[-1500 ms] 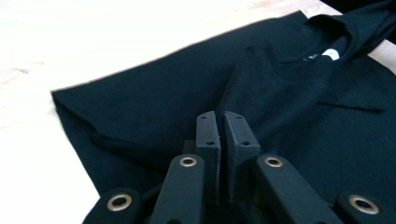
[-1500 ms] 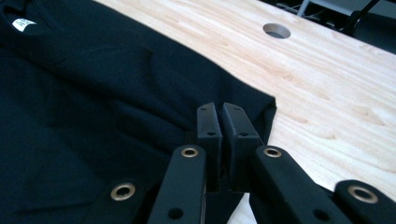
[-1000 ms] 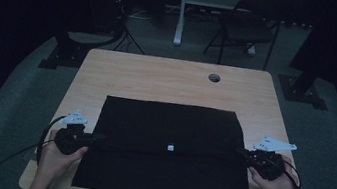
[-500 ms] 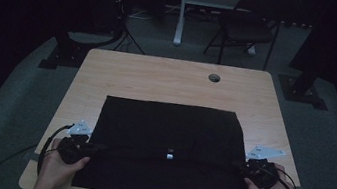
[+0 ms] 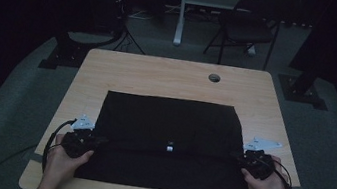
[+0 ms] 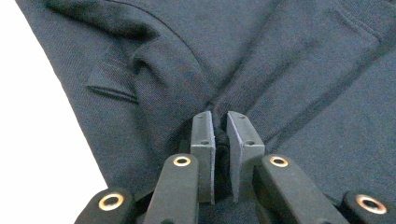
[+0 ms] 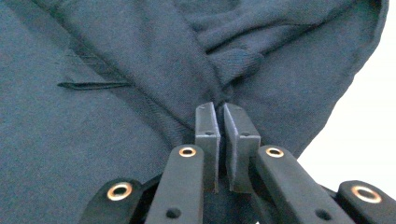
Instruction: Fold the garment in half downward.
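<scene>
Dark navy knit garment [image 5: 172, 125] – soft, limp – pinched at side folds by left gripper [image 6: 220, 140] and right gripper [image 7: 222, 135] jaws; grip the bunched edges.

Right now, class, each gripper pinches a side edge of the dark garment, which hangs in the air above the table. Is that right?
Not quite. The left gripper and right gripper do pinch the dark garment at its sides, but it lies flat on the table, as the high view shows.
</scene>
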`<state>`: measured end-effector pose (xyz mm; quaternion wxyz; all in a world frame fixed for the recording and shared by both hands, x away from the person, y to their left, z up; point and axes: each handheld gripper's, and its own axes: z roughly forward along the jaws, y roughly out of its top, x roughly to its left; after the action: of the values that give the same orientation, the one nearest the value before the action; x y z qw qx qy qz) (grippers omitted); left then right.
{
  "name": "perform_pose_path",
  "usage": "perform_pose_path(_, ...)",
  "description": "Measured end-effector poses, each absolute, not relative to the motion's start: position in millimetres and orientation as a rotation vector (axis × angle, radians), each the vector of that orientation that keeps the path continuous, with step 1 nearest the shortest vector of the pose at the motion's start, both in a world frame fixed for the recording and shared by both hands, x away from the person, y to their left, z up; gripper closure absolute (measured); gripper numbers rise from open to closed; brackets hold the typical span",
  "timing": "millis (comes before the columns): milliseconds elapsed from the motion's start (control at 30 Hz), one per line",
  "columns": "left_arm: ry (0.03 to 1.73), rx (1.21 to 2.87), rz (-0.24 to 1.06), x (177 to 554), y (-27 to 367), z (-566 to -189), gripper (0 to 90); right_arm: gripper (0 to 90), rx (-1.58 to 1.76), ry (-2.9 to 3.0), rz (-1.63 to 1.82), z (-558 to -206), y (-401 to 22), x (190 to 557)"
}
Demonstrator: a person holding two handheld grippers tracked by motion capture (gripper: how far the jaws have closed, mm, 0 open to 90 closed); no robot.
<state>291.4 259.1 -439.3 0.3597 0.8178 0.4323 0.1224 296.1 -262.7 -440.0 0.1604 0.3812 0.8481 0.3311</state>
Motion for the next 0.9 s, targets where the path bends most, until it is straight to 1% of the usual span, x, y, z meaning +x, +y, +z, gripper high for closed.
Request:
perform_pose_path(233,1.135,2.096,0.346,304.0,256.3,-439.5,81.1,83.6,1.091,2.416,0.892,-437.9,-257.2,315.8)
perform_pose_path(567,1.159,2.05,0.326,320.8,260.3,-441.6,80.6,83.8,1.139,2.39,0.962,-441.0,-260.4,331.8)
perform_pose_path(733,1.141,2.028,0.301,320.2,264.0,-443.8,78.2,83.5,1.131,2.378,0.977,-442.4,-261.1,330.5)
perform_pose_path(800,1.14,2.023,0.293,320.0,264.3,-444.0,77.3,81.0,1.137,2.368,0.991,-443.3,-262.6,330.3)
perform_pose_path(867,1.124,2.018,0.278,319.2,264.1,-444.4,72.3,79.7,1.14,2.364,1.002,-443.8,-264.4,330.0)
perform_pose_path(900,1.119,2.019,0.278,318.7,264.4,-444.5,71.3,79.7,1.145,2.366,1.009,-443.7,-264.8,329.7)
